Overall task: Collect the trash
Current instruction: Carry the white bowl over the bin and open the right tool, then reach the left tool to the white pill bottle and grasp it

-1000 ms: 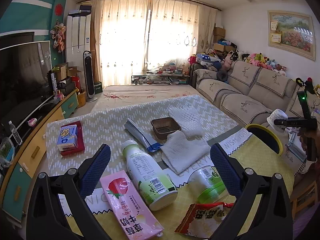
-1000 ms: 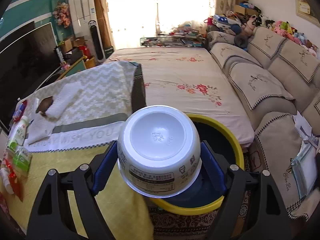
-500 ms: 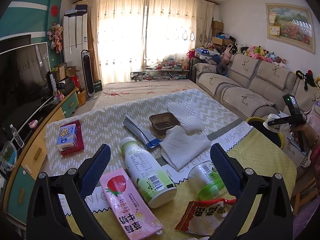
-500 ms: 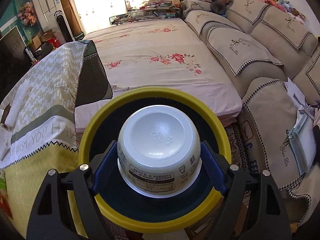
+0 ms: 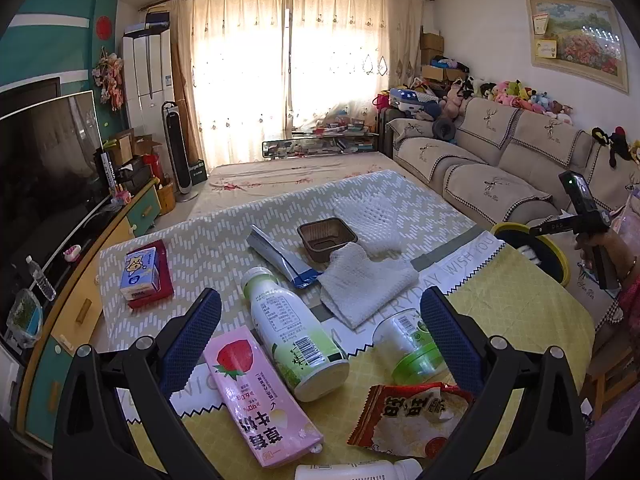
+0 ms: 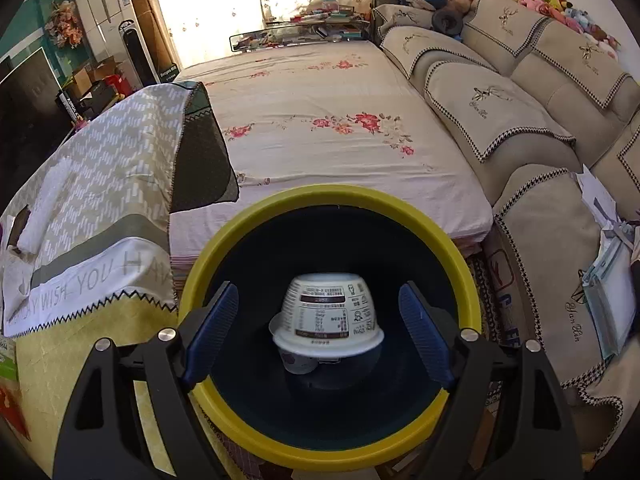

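A: Right gripper [image 6: 318, 338]?
B: Jaws spread wide, holding nothing, above the yellow-rimmed bin [image 6: 256, 220]. White paper bowl [image 6: 328, 320] sits upside down inside the bin, between the jaws in view but touching neither; slightly blurred. A second pale container lies partly hidden under it.

A: Left gripper [image 5: 320, 354]?
B: Jaws spread, nothing between them, above the near edge of the counter [image 5: 520, 304].

A: Trash on the counter?
B: Near: pink strawberry milk carton [image 5: 260, 396], green-and-white bottle [image 5: 294, 330] on its side, small green-lidded cup [image 5: 412, 346] tipped over, red snack wrapper [image 5: 412, 420]. Farther: silver-blue pouch [image 5: 280, 254], brown plastic tray [image 5: 326, 238], white cloth [image 5: 366, 280] touching the tray. Far left: small blue carton [image 5: 138, 274] on a red box [image 5: 160, 292].

A: Bin, from the left view?
B: At the counter's right edge, near the sofa [image 5: 500, 160].
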Available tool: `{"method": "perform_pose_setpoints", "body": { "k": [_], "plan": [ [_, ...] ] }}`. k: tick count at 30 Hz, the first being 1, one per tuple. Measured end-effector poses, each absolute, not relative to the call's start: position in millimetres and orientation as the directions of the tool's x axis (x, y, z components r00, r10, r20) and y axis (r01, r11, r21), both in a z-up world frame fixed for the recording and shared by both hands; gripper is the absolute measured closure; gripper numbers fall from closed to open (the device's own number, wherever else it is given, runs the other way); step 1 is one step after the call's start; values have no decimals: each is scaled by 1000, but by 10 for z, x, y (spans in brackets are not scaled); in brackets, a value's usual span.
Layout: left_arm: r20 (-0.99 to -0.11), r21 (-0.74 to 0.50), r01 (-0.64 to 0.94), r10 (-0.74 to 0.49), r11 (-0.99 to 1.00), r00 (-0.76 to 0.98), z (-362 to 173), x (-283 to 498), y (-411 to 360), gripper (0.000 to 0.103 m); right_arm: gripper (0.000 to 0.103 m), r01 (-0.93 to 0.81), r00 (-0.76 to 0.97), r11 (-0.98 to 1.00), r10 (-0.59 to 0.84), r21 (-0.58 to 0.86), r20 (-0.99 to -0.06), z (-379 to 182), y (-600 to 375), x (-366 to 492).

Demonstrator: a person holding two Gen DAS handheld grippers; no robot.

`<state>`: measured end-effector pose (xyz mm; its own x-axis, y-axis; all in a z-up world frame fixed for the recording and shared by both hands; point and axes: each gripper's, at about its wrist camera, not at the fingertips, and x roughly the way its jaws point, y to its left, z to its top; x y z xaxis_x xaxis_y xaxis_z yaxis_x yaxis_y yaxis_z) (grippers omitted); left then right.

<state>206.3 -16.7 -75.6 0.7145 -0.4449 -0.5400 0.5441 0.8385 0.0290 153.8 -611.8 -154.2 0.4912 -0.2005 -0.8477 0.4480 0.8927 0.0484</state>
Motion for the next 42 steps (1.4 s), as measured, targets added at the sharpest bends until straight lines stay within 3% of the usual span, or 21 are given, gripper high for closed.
{"method": "perform_pose_setpoints", "body": {
  "k": [16,27,40,42],
  "plan": [
    [-626,29,538,-404,843,667,-894,1611,-90,5,23,286,624,953,-103,104,-775,-1193,-5532,1284],
    [-740,56,536,-326,842,589,-1419,1457,-132,5,23,243,625,962,-56,125,-779,-1263,-5364,1252],
    [-786,69,559,-300,826,541,-1658,1464,-108,5,23,212,627,968,-30,133,-778,-1273,-5261,1286],
    [-793,77,561,-291,824,536,-1683,1465,-120,14,23,208,628,969,-26,135,-778,-1276,-5250,1285]
  ]
}}
